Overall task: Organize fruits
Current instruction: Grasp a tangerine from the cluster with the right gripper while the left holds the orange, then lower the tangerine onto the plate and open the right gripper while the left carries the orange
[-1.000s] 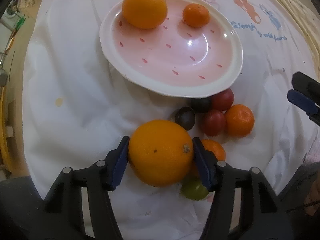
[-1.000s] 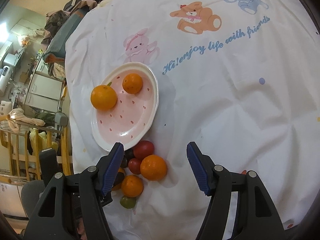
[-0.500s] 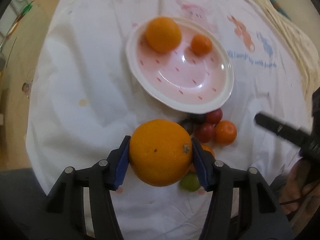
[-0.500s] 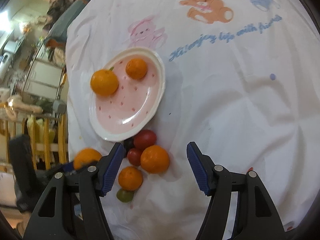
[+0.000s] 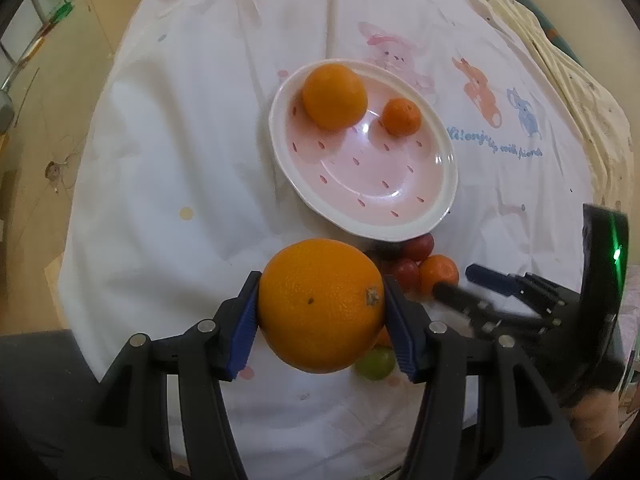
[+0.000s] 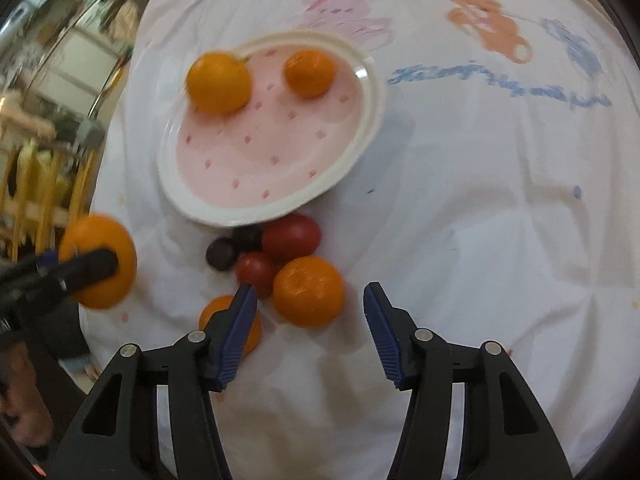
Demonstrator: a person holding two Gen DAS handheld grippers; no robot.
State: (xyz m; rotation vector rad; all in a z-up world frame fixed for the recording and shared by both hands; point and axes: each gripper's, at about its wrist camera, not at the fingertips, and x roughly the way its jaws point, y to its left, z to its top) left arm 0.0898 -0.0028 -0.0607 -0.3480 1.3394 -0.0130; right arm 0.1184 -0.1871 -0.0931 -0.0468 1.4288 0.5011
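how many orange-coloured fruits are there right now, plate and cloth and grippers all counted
5. Two on the pink plate: a big orange and a small one. One large orange held in the left tool. Two on the cloth: one ahead of the right tool, one partly hidden behind its finger.

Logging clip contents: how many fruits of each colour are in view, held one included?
Orange fruits: 5, counting the big orange in the left claw
Red fruits: 2
Dark purple fruits: 2
Green fruit: 1
Total: 10
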